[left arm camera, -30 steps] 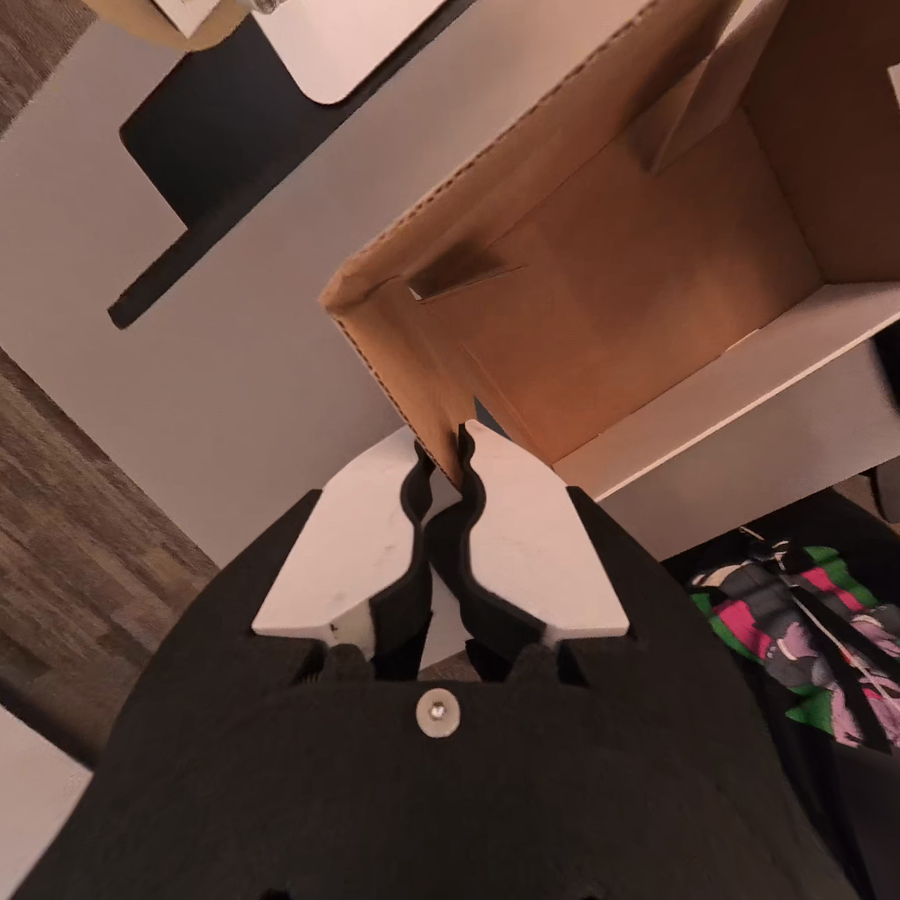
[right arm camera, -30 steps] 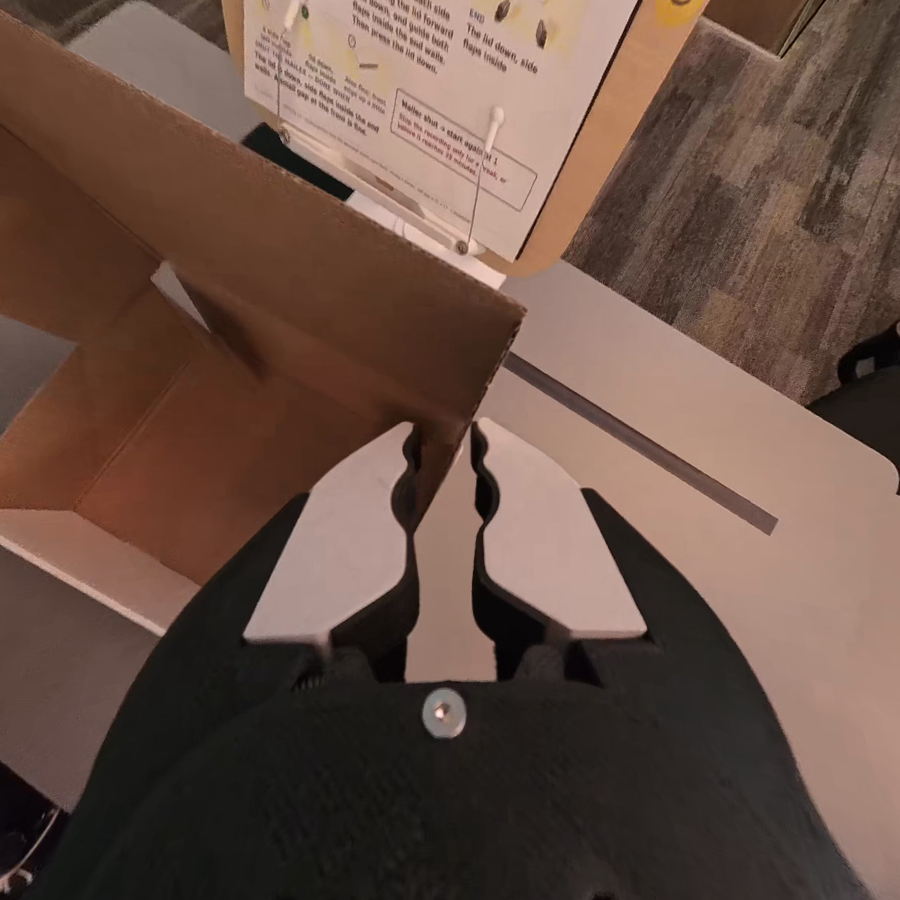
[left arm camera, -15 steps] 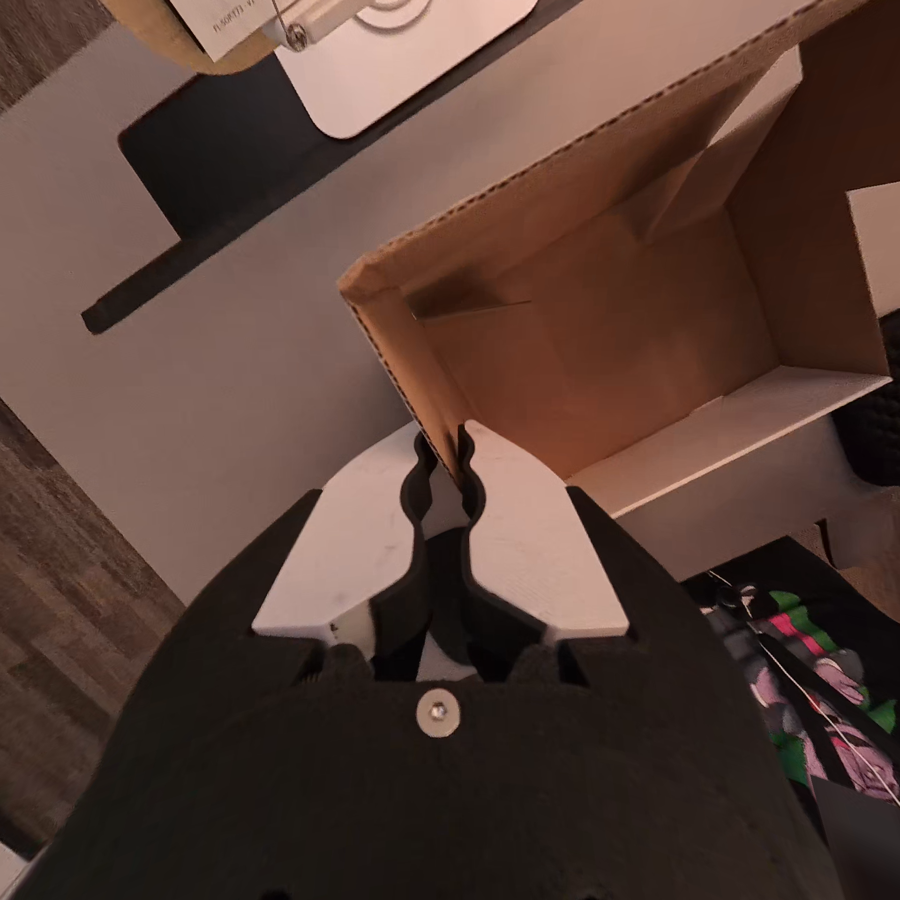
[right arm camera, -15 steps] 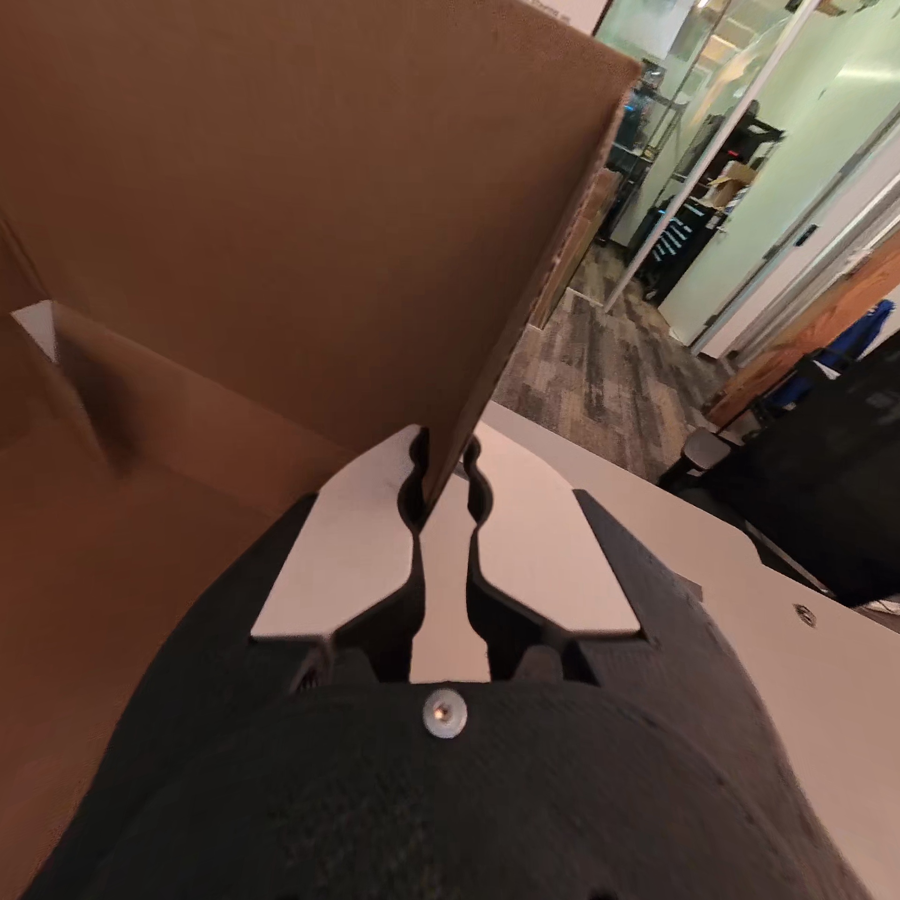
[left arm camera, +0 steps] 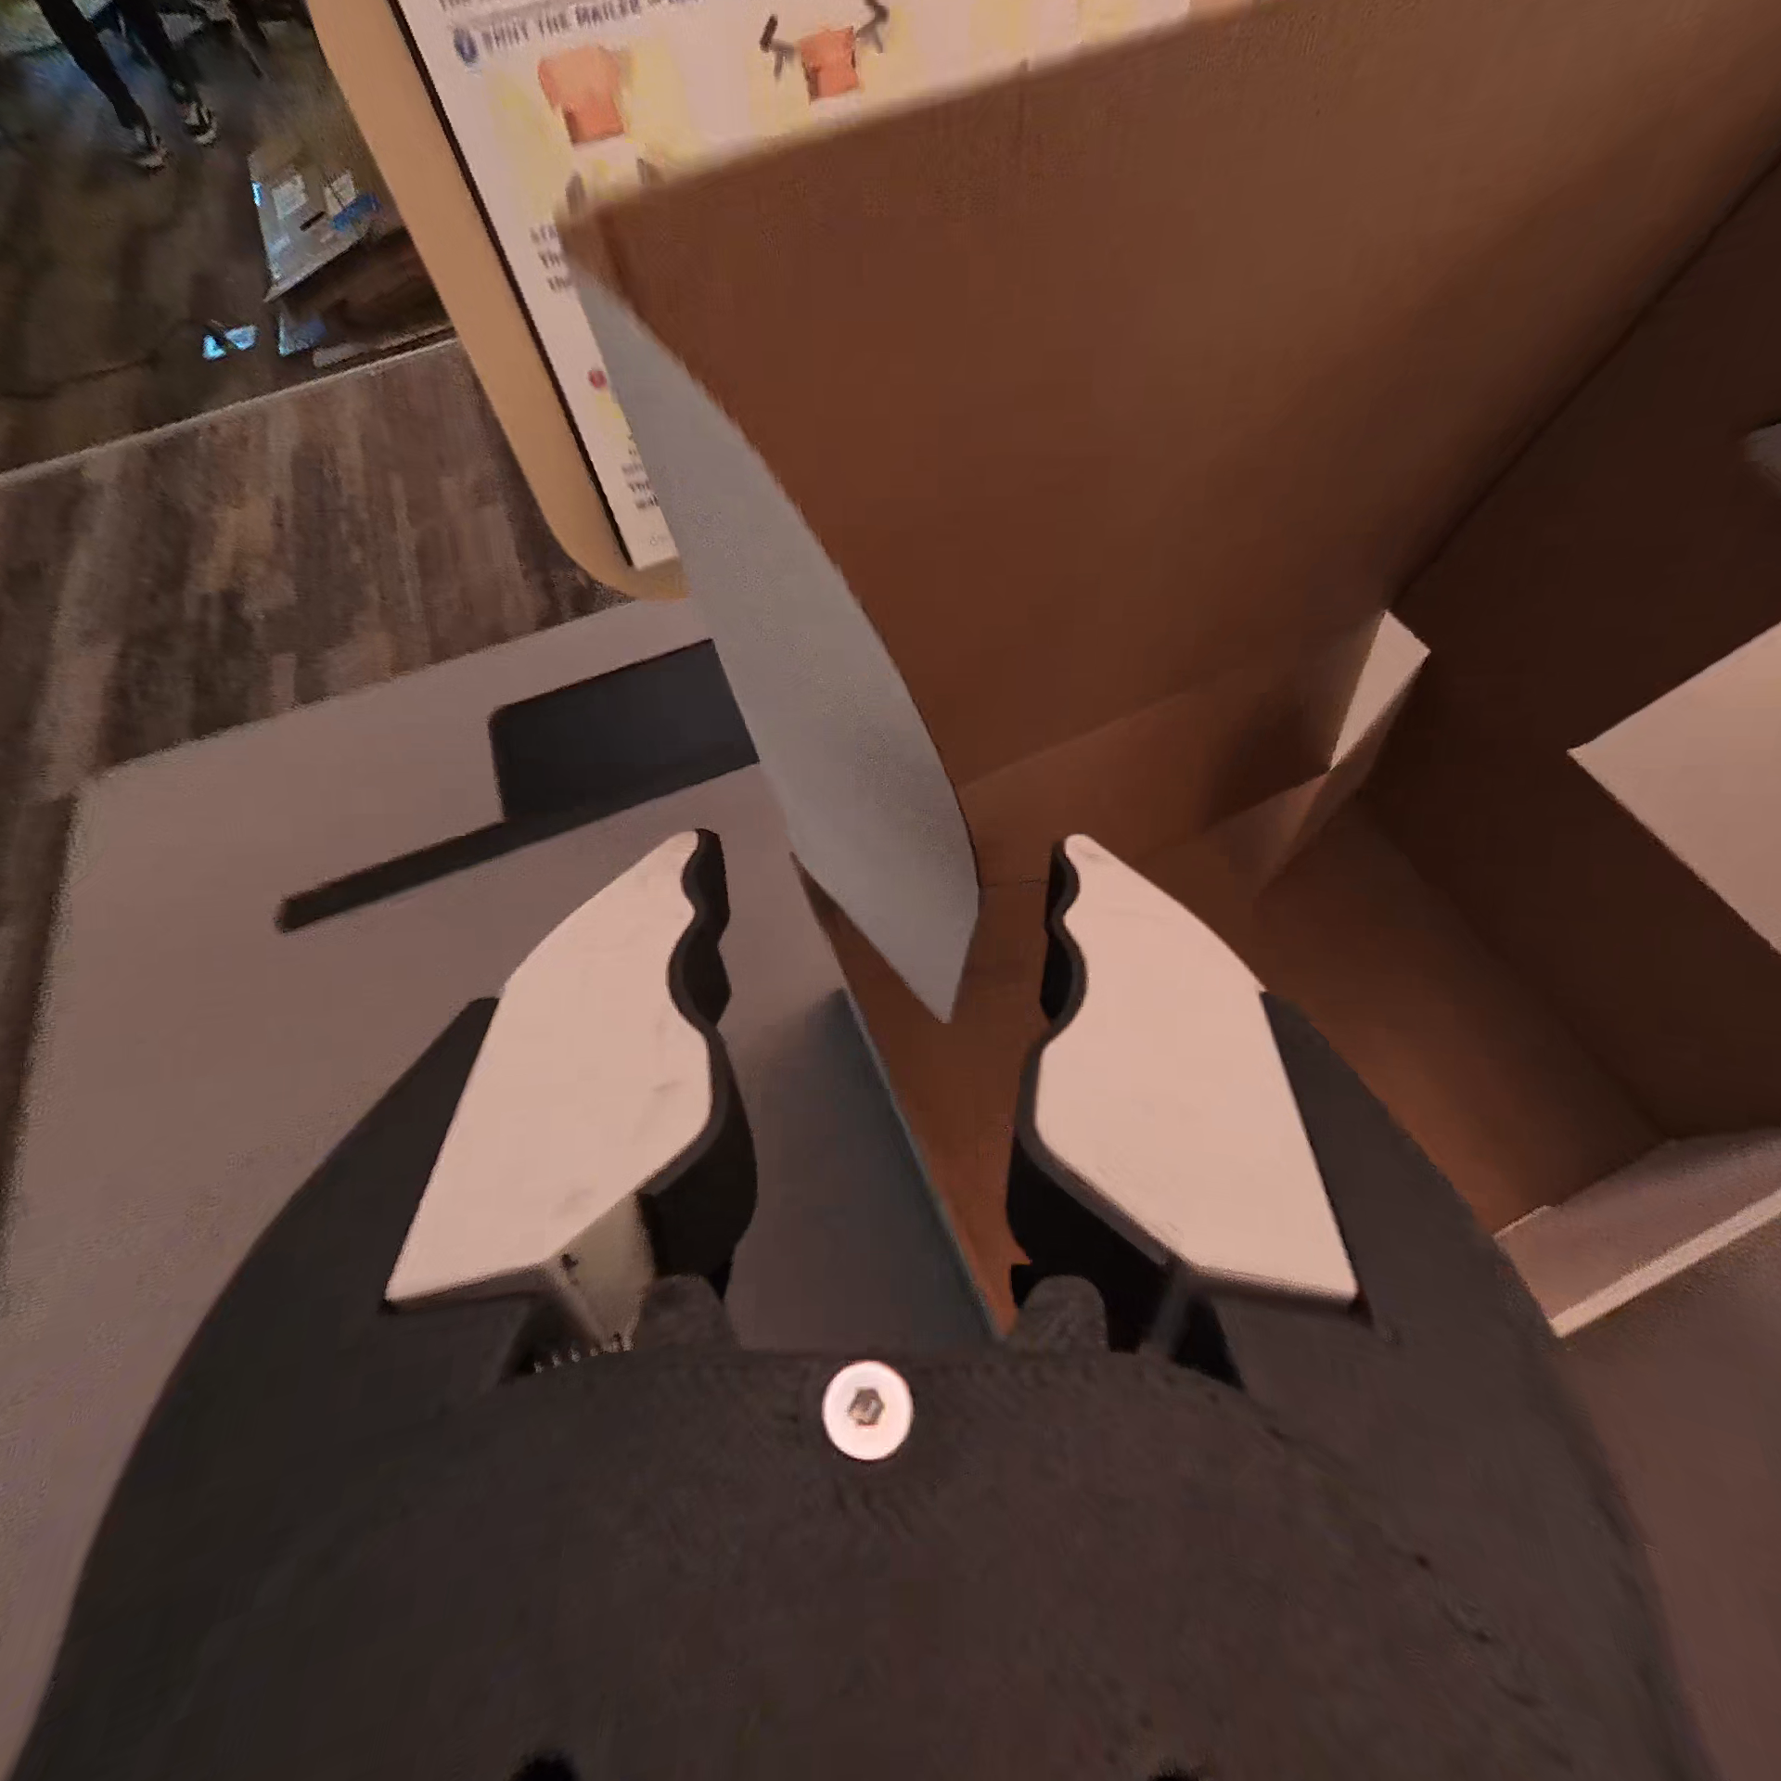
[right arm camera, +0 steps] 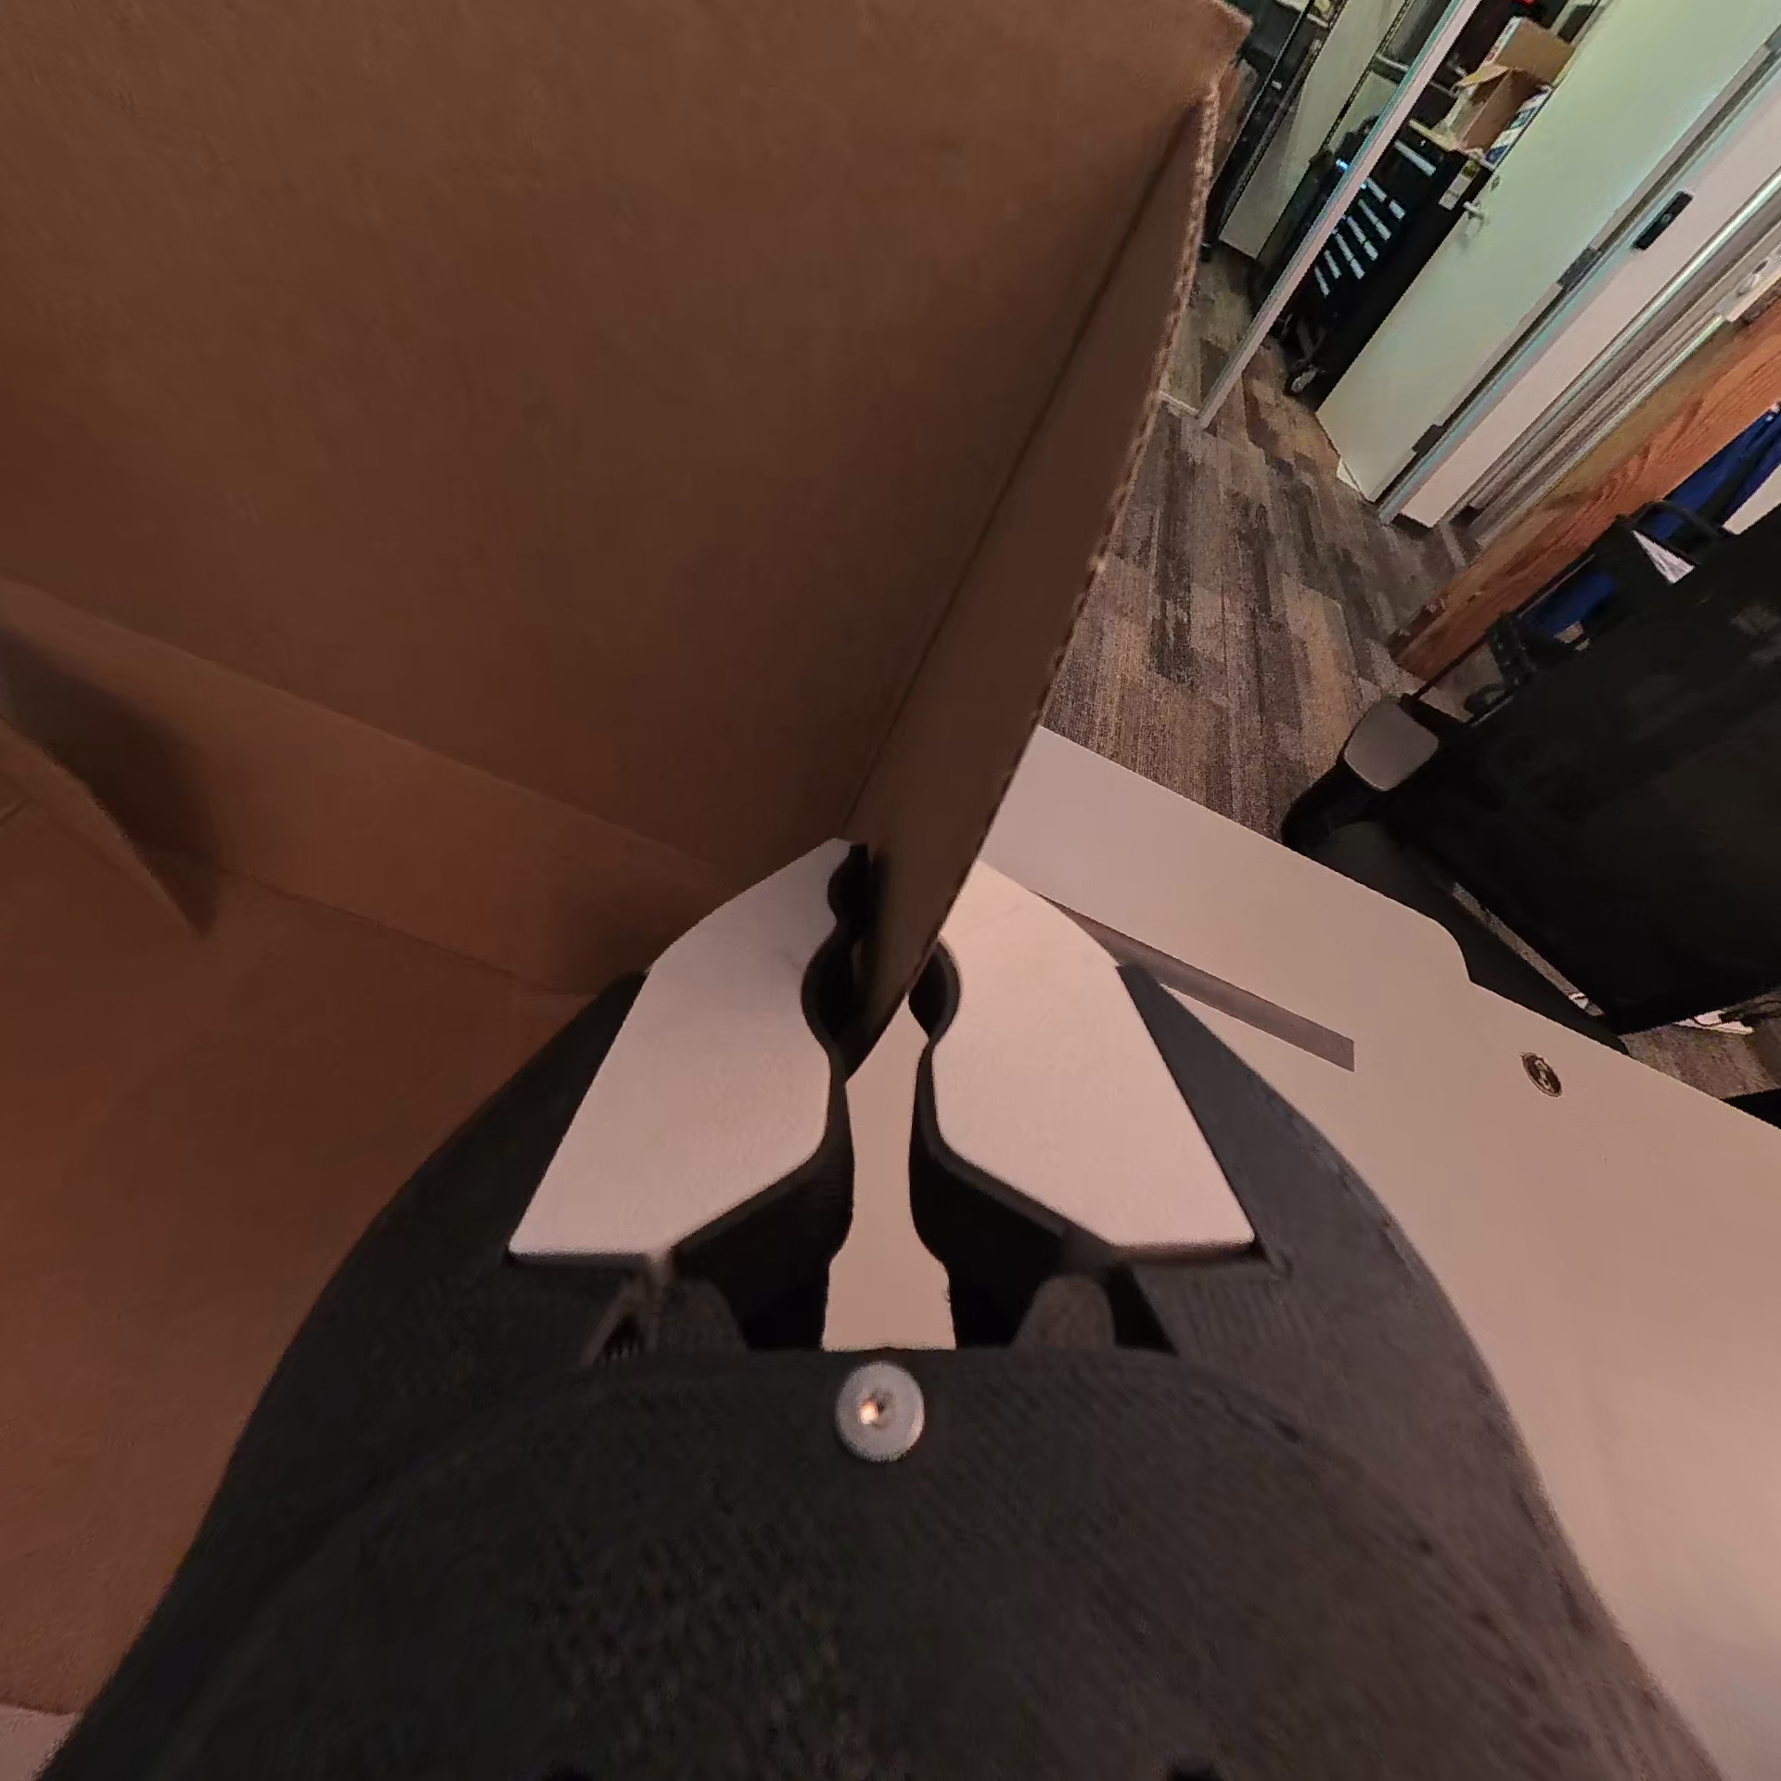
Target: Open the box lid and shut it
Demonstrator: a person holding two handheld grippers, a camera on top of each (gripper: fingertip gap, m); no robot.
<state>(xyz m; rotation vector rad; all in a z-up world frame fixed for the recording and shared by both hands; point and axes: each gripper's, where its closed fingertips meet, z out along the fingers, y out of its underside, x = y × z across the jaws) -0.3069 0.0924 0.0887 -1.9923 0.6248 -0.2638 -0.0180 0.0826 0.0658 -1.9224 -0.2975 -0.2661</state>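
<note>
While one tongs (left arm camera: 882, 906) gapes, one tongs (right arm camera: 891, 930) pinches one lid (right arm camera: 578, 385).

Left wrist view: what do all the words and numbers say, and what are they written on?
Printed sheet on the tan board: it carries lines of writing and small drawings. I do not repeat writing, and the lower lines are blurred anyway.
Box lid: no writing shows on it.
Left gripper and its fingers: no writing shows.
</note>
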